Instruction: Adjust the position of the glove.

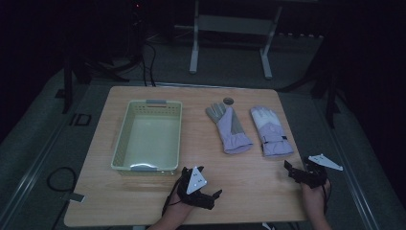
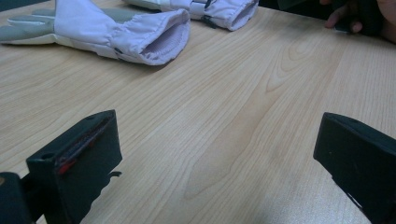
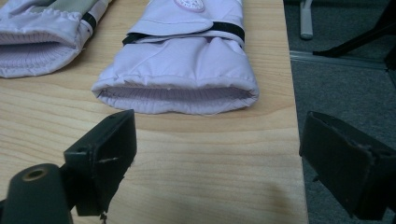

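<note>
Approach step — both gloves lay untouched on the table (image 1: 143,201), right of the basket (image 1: 149,135). Right gripper (image 3: 217,154), jaws wide, faced the right glove (image 3: 187,70) cuff; left gripper (image 2: 219,154), wide too, sat near the left glove (image 2: 116,32). Next — likely advance, straddle cuff, close.

2 gloves (image 1: 229,129) (image 1: 270,131) – 1 basket (image 1: 123,132) – 1 table (image 1: 249,182).

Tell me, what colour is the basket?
Pale yellow-green basket, best in the high view.
</note>
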